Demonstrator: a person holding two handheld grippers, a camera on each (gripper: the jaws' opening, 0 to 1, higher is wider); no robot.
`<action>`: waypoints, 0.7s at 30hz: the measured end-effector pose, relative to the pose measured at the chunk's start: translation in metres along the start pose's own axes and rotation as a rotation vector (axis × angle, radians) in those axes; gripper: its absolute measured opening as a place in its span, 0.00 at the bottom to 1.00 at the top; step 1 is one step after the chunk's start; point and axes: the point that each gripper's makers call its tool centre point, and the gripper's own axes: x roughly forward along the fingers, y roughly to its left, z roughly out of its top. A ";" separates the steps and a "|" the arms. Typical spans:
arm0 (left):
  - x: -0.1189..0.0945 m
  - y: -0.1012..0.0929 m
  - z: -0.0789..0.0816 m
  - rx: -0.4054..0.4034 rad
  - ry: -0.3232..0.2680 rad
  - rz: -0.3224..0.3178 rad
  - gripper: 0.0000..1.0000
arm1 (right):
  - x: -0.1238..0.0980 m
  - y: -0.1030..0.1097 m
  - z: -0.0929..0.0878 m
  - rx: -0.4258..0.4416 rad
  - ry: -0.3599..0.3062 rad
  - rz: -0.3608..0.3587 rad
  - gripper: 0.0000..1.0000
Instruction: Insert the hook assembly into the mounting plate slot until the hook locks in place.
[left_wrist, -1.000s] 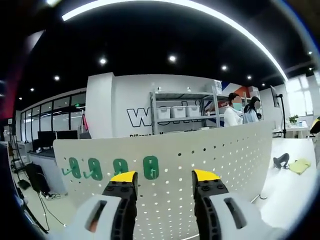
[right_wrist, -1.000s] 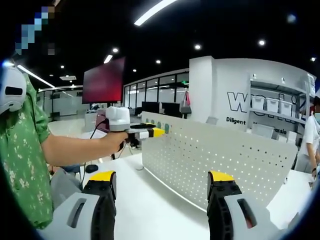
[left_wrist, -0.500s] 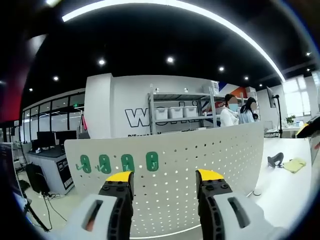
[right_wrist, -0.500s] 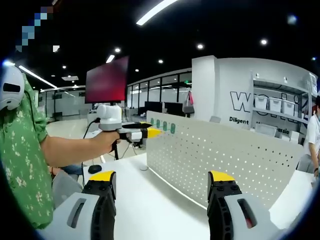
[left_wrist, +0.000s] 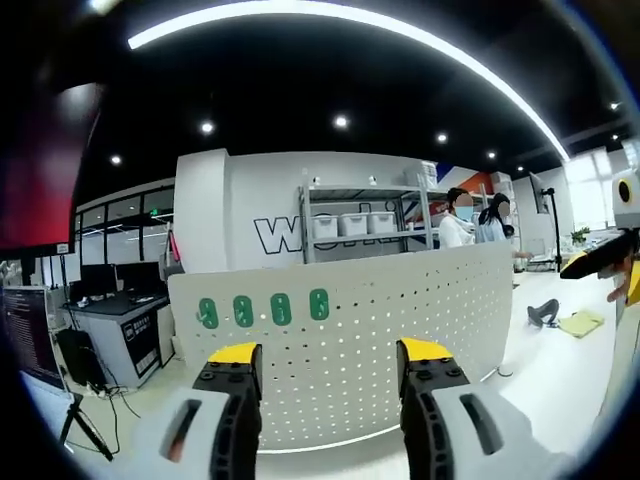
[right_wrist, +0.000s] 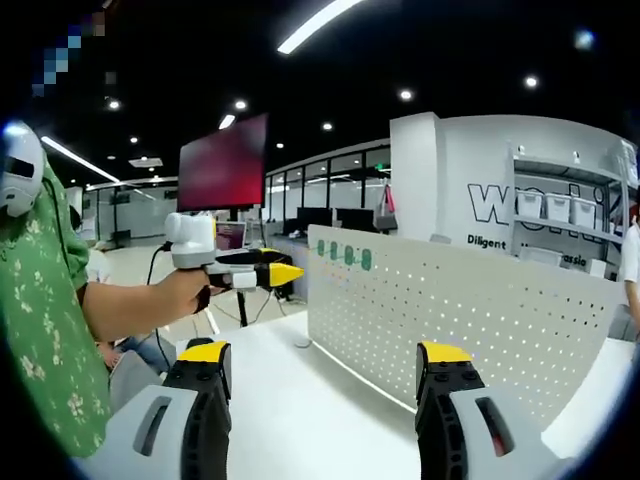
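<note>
A white perforated mounting plate (left_wrist: 400, 320) stands upright on the white table (left_wrist: 545, 375). Several green hooks (left_wrist: 263, 309) sit in a row near its top left edge. My left gripper (left_wrist: 330, 352) is open and empty, held back from the plate's front. In the right gripper view the plate (right_wrist: 460, 315) runs off to the right, with the green hooks (right_wrist: 342, 255) at its near top corner. My right gripper (right_wrist: 325, 352) is open with nothing between its jaws, above the table (right_wrist: 300, 410). A hand holds the left gripper (right_wrist: 285, 272) just left of the plate's end, apart from it.
The right gripper (left_wrist: 590, 264) enters at the right edge of the left gripper view. A dark hook-like part (left_wrist: 541, 314) and a yellow cloth (left_wrist: 581, 322) lie on the table beyond the plate. A red screen (right_wrist: 225, 165) and a person's green sleeve (right_wrist: 45, 330) are at left.
The left gripper has drawn back from the plate and shifted left, so the plate looks smaller and farther. The right gripper has barely moved. Both stay open.
</note>
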 end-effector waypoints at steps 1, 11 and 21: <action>-0.007 0.002 -0.001 -0.003 0.001 0.001 0.56 | 0.000 0.001 0.000 0.004 -0.002 -0.001 0.77; -0.057 0.014 -0.010 -0.015 0.015 0.027 0.56 | -0.001 0.006 0.007 0.008 -0.048 -0.071 0.77; -0.094 0.014 -0.006 0.007 -0.002 0.050 0.59 | -0.006 0.004 0.014 0.028 -0.137 -0.229 0.80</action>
